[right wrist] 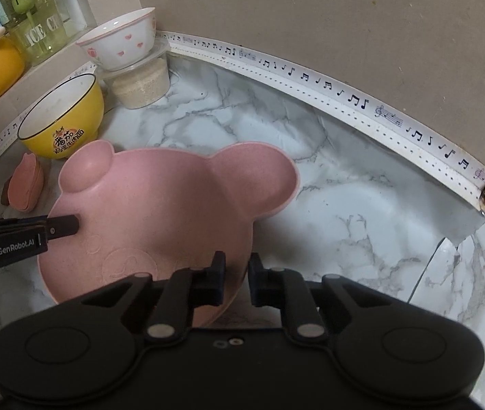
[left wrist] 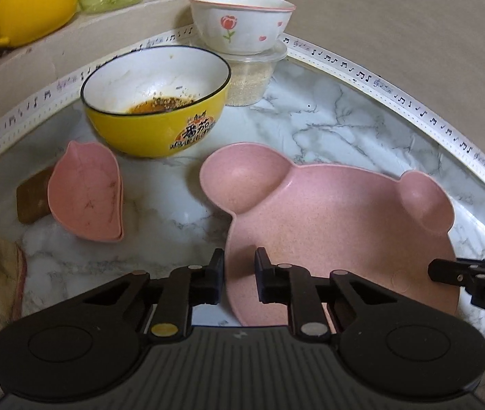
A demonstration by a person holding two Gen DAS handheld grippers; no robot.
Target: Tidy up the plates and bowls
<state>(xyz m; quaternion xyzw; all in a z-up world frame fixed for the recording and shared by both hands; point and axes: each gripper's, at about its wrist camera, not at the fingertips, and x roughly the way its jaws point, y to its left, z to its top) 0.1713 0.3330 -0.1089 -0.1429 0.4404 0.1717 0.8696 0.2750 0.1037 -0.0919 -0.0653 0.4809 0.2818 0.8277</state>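
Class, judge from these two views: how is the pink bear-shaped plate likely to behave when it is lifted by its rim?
The pink bear-shaped plate looks like thin moulded plastic, so probably light and stiff. Its smooth rim may slip between narrow fingers. Being wide and shallow, it would likely tilt if gripped on one side only.

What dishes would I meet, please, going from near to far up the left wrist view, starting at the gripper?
Left gripper → pink bear-shaped plate → yellow bowl → clear plastic container → white tulip bowl stacked on that container.
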